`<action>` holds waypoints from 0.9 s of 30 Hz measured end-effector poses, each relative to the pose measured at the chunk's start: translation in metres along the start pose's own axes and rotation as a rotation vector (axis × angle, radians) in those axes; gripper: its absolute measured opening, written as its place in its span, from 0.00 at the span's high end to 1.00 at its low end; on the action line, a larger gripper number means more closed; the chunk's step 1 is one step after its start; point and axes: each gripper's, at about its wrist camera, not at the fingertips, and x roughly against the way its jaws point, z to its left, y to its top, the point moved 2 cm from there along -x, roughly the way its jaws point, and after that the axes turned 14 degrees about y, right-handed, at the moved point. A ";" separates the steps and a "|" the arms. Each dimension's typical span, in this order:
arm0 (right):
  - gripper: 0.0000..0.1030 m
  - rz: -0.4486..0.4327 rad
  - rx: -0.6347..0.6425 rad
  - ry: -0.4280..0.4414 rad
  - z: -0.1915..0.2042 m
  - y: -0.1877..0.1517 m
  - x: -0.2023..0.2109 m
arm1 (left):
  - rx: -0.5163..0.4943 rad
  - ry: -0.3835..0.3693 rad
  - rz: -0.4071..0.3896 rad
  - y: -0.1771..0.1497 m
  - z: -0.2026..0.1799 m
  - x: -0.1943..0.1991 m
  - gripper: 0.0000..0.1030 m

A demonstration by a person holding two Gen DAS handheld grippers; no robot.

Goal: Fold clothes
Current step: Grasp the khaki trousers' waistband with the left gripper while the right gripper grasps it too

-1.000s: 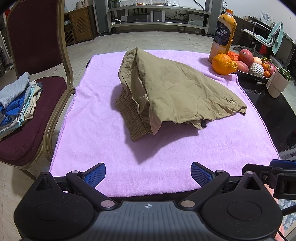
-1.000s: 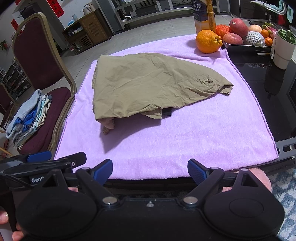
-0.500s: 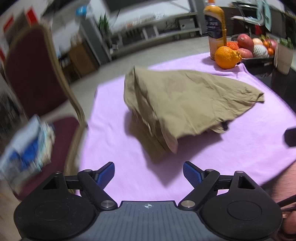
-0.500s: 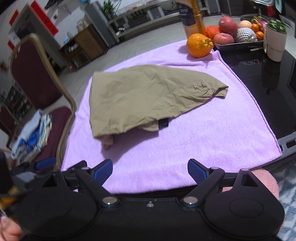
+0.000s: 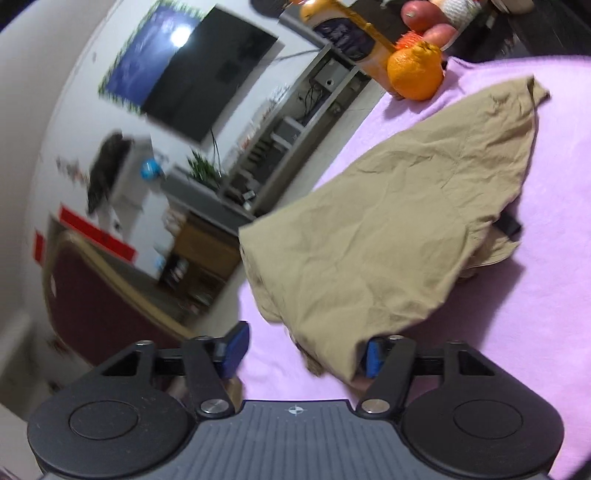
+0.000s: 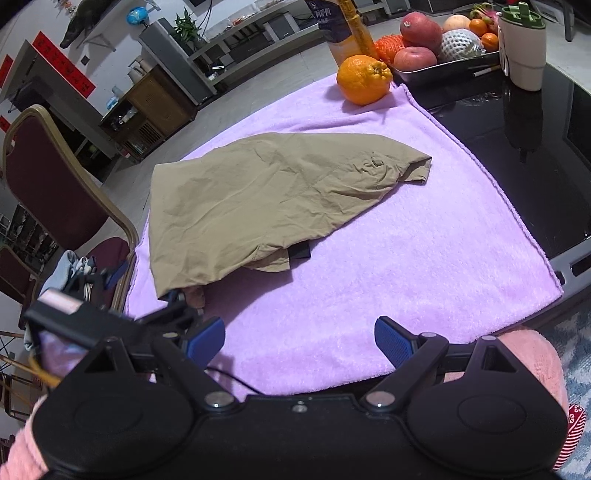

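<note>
A crumpled khaki garment [image 6: 266, 195] lies on a purple towel [image 6: 406, 280] spread over the table. It also shows in the left wrist view [image 5: 388, 229]. My left gripper [image 5: 303, 354] is open and tilted, right at the garment's near corner; the cloth edge drapes over its right finger [image 5: 373, 360]. From the right wrist view the left gripper [image 6: 177, 299] sits at the garment's lower left corner. My right gripper [image 6: 299, 339] is open and empty above the towel's front edge, short of the garment.
An orange [image 6: 364, 79], a juice bottle [image 6: 343, 29], a tray of fruit [image 6: 443, 48] and a cup [image 6: 524, 55] stand at the back right. A maroon chair [image 6: 48, 181] with stacked clothes [image 6: 72, 269] stands left. The bare black tabletop [image 6: 535, 147] lies right.
My left gripper has swung forward and rolled, reaching the garment's near left corner. My right gripper has stayed almost still. The garment lies as before.
</note>
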 end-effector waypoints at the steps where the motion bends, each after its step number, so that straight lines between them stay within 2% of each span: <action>1: 0.14 -0.003 -0.003 0.005 -0.001 0.000 -0.001 | -0.006 0.004 -0.019 0.001 0.002 -0.001 0.65; 2: 0.14 -0.005 -0.005 0.011 -0.003 0.001 -0.001 | 0.015 -0.009 -0.036 0.004 0.011 -0.002 0.77; 4: 0.14 -0.010 -0.007 0.038 -0.007 0.005 -0.007 | 0.061 -0.034 -0.066 0.010 0.028 -0.004 0.88; 7: 0.20 -0.008 0.012 0.067 -0.011 0.016 -0.029 | 0.210 -0.075 -0.049 0.030 0.077 -0.019 0.93; 9: 0.25 0.003 0.008 0.103 -0.013 0.025 -0.048 | 0.313 -0.147 -0.006 0.043 0.107 -0.038 0.93; 13: 0.38 0.018 -0.117 0.225 -0.021 0.041 -0.088 | 0.505 -0.321 0.139 0.057 0.153 -0.085 0.94; 15: 0.39 0.011 -0.155 0.266 -0.024 0.048 -0.110 | 0.557 -0.328 0.185 0.058 0.160 -0.102 0.95; 18: 0.39 -0.010 -0.247 0.279 -0.033 0.055 -0.141 | 0.588 -0.317 0.221 0.060 0.165 -0.116 0.95; 20: 0.39 -0.037 -0.323 0.275 -0.041 0.058 -0.160 | 0.596 -0.320 0.231 0.060 0.165 -0.121 0.95; 23: 0.41 -0.099 -0.430 0.321 -0.051 0.058 -0.185 | 0.607 -0.320 0.231 0.060 0.162 -0.124 0.95; 24: 0.45 -0.112 -0.444 0.316 -0.051 0.060 -0.191 | 0.617 -0.323 0.235 0.059 0.162 -0.127 0.95; 25: 0.65 -0.123 -0.454 0.309 -0.050 0.063 -0.197 | 0.631 -0.324 0.240 0.058 0.164 -0.130 0.95; 26: 0.92 -0.145 -0.391 0.276 -0.041 0.072 -0.191 | 0.655 -0.319 0.246 0.055 0.171 -0.131 0.95; 27: 0.92 -0.167 -0.316 0.240 -0.031 0.083 -0.182 | 0.678 -0.314 0.253 0.053 0.177 -0.133 0.95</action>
